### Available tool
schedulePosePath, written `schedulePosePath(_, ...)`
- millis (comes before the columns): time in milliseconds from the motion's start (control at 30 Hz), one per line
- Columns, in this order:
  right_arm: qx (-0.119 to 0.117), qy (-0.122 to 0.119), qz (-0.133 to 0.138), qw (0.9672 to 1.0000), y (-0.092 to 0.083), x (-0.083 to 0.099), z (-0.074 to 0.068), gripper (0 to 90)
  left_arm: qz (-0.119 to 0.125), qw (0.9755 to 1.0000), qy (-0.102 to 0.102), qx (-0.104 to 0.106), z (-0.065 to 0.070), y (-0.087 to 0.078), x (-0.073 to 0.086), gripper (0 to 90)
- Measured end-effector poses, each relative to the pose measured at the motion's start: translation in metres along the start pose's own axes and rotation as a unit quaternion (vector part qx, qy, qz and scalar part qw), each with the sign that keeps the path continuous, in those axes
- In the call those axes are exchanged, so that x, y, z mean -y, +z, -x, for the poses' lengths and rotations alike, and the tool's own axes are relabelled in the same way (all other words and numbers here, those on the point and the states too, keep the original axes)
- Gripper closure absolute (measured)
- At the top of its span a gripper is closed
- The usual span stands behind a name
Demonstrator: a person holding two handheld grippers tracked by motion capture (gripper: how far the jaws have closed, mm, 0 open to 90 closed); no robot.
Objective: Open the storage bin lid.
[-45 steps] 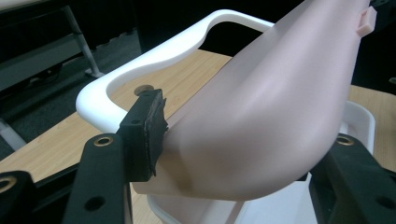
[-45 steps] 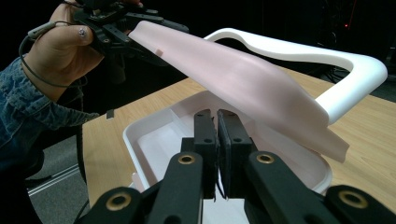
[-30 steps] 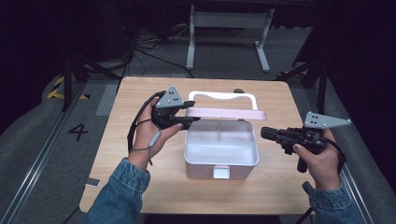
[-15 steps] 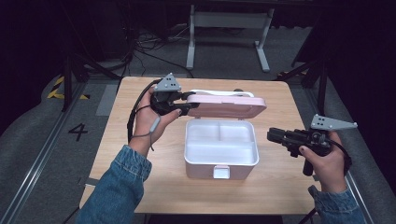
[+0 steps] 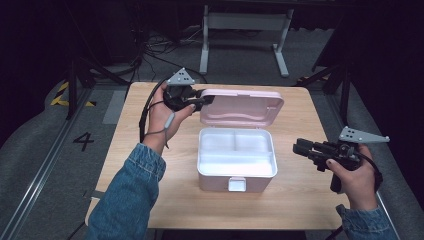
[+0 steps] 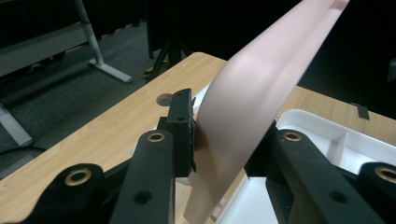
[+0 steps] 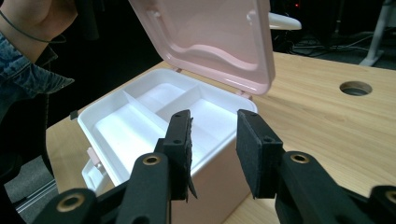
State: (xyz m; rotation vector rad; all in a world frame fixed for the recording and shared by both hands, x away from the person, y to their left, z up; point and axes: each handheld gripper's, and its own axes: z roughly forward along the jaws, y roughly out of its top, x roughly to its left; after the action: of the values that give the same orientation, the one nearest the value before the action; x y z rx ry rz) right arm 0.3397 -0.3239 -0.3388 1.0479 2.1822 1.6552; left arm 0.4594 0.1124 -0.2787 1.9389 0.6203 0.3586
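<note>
box: white-and-pink storage box point(image 5: 237, 167) mid-table on wooden table point(image 5: 305, 200), lid up, front latch tab point(image 5: 237, 184) faces the person
lid: pink lid point(image 5: 242, 107) raised off the box, hinged at far edge, standing near upright and tilted back; ribbed inner face toward the person
tray: white insert tray point(image 7: 154, 114) inside box, one long compartment along front, two smaller ones behind; nothing seen in them
left gripper: left gripper point(image 5: 204, 101) at lid's left edge, jaws pinching the lid; left gripper view has the pink panel sandwiched between both black pads point(image 6: 186, 128)
left hand: left hand point(image 5: 167, 117) wraps the gripper body, cable loops by wrist, denim sleeve point(image 5: 131, 195)
right gripper: right gripper point(image 5: 301, 149) right of box, well apart from it, held above table; jaws spread with a clear gap, nothing between pads point(image 7: 182, 140)
right hand: right hand point(image 5: 355, 175) on the handle, near table's right edge
table: round hole point(image 7: 355, 87) in the top, seen in right gripper view
floor: grey, number 4 marking point(image 5: 83, 141) left of table, white frame legs point(image 5: 245, 30) behind
</note>
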Motion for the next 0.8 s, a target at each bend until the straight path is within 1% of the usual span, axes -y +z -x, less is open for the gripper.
schedulePosePath(33,0.002,0.001,0.0,1.0,-0.001,0.001,0.001,66.6,0.0,1.0,-0.001,-0.003,-0.002,0.002,-0.001,71.2)
schedulePosePath(100,0.007,0.005,0.003,1.0,-0.003,0.003,0.003,66.4,-0.002,1.0,0.002,-0.006,-0.006,0.005,-0.002,71.6)
schedulePosePath(133,0.01,0.008,0.005,0.9999,-0.004,0.003,0.004,66.4,0.0,0.9999,0.005,-0.011,-0.009,0.007,-0.002,71.8)
schedulePosePath(200,0.013,0.014,0.008,0.9998,-0.004,0.003,0.006,66.2,0.002,0.9999,0.001,-0.012,-0.012,0.011,-0.002,71.7)
schedulePosePath(233,0.013,0.013,0.01,0.9998,-0.004,0.003,0.007,66.1,0.002,0.9999,-0.003,-0.011,-0.015,0.013,-0.001,71.7)
schedulePosePath(267,0.011,0.018,0.009,0.9997,-0.003,0.003,0.008,66.1,0.003,0.9999,-0.005,-0.011,-0.017,0.014,-0.002,71.6)
schedulePosePath(333,0.011,0.019,0.005,0.9997,-0.001,0.004,0.011,66.1,0.001,0.9999,-0.005,-0.012,-0.021,0.018,-0.002,71.4)
schedulePosePath(367,0.01,0.022,0.005,0.9997,0.001,0.004,0.012,66.1,0.0,0.9999,-0.01,-0.014,-0.022,0.019,-0.002,71.3)
schedulePosePath(500,0.012,0.027,0.0,0.9996,0.005,0.005,0.016,66.0,-0.01,0.9996,-0.006,-0.025,-0.027,0.025,-0.004,70.2)
schedulePosePath(600,0.011,0.03,-0.001,0.9995,0.005,0.005,0.017,66.0,-0.012,0.9994,-0.01,-0.03,-0.031,0.029,-0.004,69.5)
schedulePosePath(733,0.012,0.031,-0.001,0.9994,0.005,0.006,0.018,65.7,-0.003,0.9994,-0.027,-0.021,-0.041,0.036,0.001,69.0)
schedulePosePath(800,0.013,0.03,-0.001,0.9995,0.005,0.006,0.019,65.2,-0.002,0.9996,-0.024,-0.012,-0.046,0.038,0.003,68.8)
